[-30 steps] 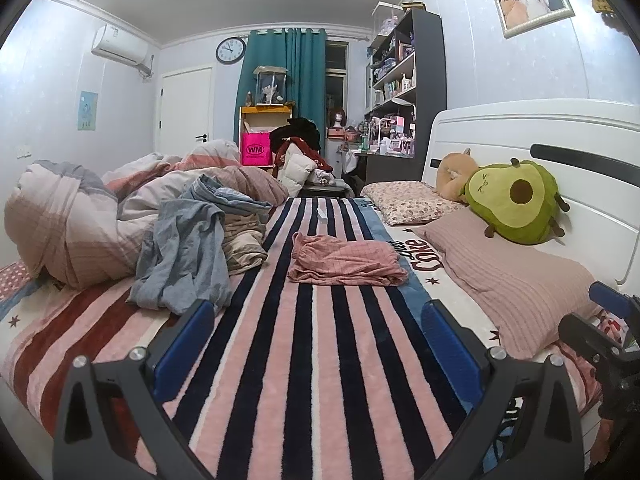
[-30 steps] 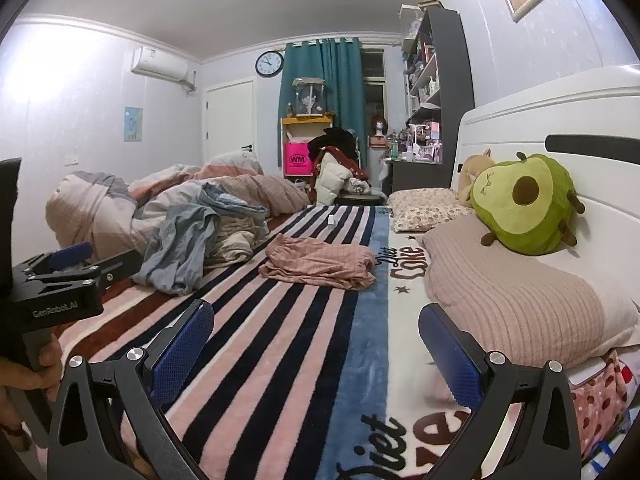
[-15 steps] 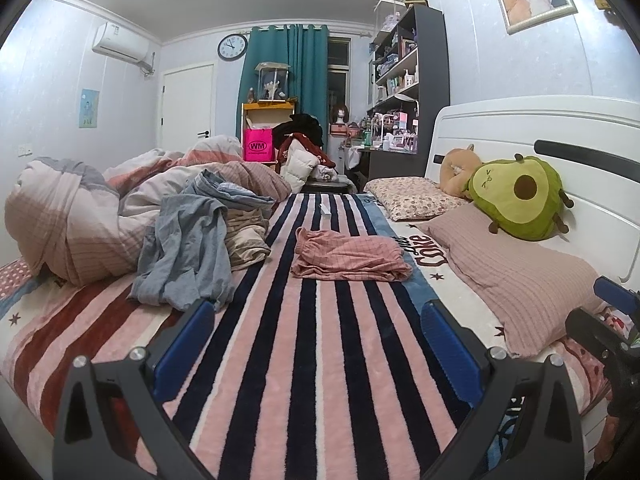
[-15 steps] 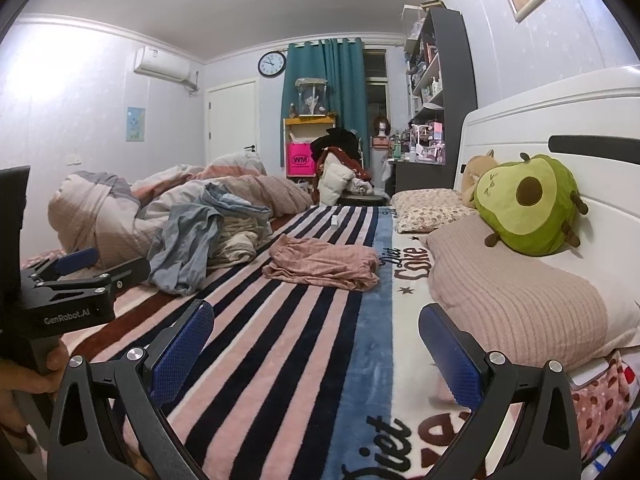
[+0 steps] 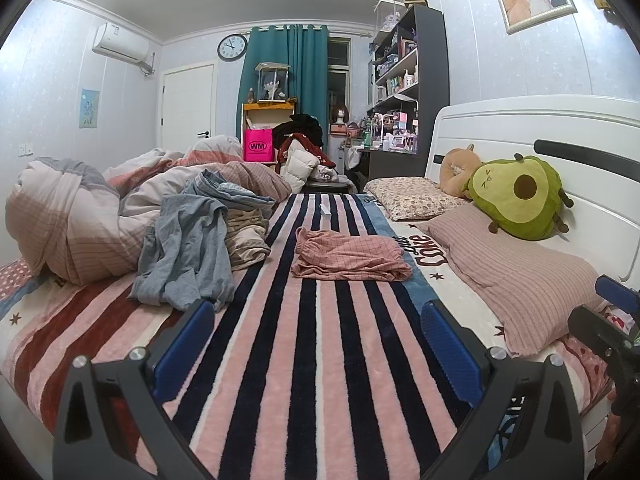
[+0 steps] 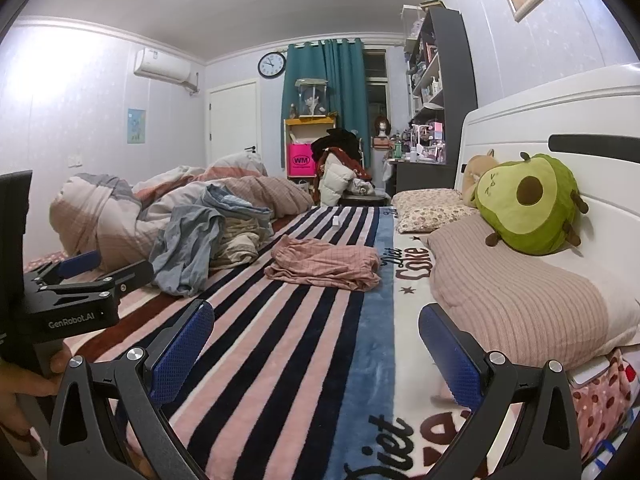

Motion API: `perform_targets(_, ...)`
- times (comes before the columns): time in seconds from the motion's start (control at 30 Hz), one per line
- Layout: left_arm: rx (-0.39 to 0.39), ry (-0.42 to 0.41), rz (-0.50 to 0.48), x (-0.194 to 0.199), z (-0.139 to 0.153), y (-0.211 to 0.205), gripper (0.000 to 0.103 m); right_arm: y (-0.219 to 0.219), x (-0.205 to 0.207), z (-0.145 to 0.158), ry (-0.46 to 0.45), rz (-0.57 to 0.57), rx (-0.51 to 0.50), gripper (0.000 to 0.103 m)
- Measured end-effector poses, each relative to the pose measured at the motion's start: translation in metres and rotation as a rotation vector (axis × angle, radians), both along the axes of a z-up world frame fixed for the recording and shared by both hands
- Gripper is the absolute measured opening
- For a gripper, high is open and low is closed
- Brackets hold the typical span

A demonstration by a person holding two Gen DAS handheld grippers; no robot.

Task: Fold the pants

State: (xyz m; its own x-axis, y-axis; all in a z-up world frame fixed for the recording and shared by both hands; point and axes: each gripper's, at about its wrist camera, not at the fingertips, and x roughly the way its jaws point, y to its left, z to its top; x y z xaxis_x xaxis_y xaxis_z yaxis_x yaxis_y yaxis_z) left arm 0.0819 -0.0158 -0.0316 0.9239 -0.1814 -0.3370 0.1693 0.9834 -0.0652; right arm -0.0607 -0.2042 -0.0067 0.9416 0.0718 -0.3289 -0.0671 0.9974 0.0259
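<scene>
Pink checked pants [image 5: 348, 256] lie folded into a flat bundle in the middle of the striped bed blanket [image 5: 300, 360]; they also show in the right wrist view [image 6: 326, 264]. My left gripper [image 5: 316, 340] is open and empty, held well short of the pants above the blanket. My right gripper [image 6: 316, 344] is open and empty, also well short of them and to their right. The left gripper shows from the side at the left of the right wrist view [image 6: 80, 280].
A heap of blue-grey and beige clothes [image 5: 200, 248] and a bunched duvet [image 5: 80, 216] lie left of the pants. A pink ribbed pillow [image 5: 516, 272], a floral pillow [image 5: 412, 200] and an avocado plush [image 5: 516, 196] line the white headboard [image 5: 580, 140]. A small white item [image 5: 325, 211] lies beyond the pants.
Both grippers have drawn back a little from the pants and tilted slightly, so the pants sit a little farther off in both views. The pants have not moved.
</scene>
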Motion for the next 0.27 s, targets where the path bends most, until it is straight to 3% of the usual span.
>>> perform_targets(0.27, 0.003, 0.003, -0.004, 0.0001, -0.001, 0.0005, 0.102, -0.0001, 0.0002, 0.0001, 0.003, -0.003, -0.003, 0.102)
